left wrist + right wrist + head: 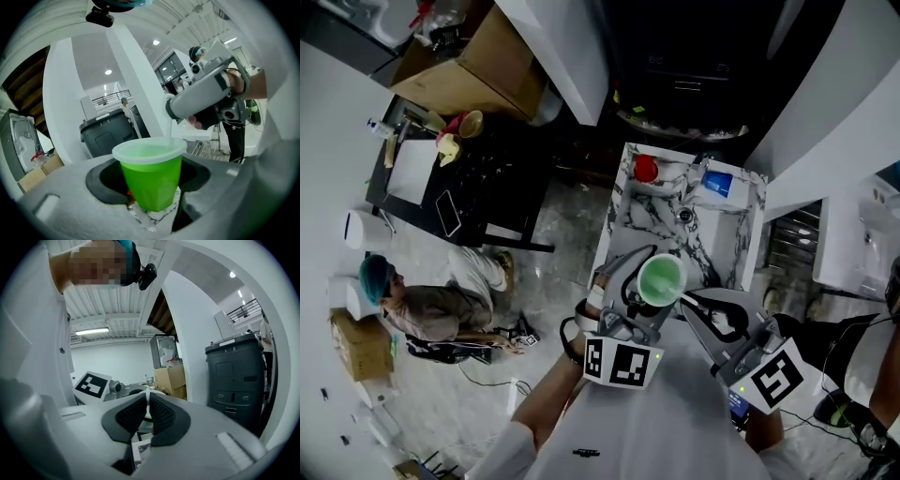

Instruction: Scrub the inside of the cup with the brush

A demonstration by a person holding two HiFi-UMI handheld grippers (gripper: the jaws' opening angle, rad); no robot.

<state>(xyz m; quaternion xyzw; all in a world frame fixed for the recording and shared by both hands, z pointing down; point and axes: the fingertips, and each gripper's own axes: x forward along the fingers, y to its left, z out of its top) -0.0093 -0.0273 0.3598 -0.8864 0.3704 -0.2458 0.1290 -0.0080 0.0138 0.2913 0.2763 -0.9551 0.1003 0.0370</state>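
1. The left gripper (pixel 634 307) holds a green plastic cup (pixel 150 180) low down between its grey fingers (pixel 70 197).
2. The cup is round and smooth, with a pale, milky rim. Its open end faces up, above the surface (pixel 623 225).
3. The right gripper (pixel 146 414) has its black, bumpy fingers (pixel 129 417) almost closed on the thin white brush (pixel 147 398).
4. The brush stick dips into the cup. Its scrubbing end is hidden.
5. The surface looks like white stone with dark lines. A round red thing (pixel 646 169) and a flat blue thing (pixel 718 184) lie on it.
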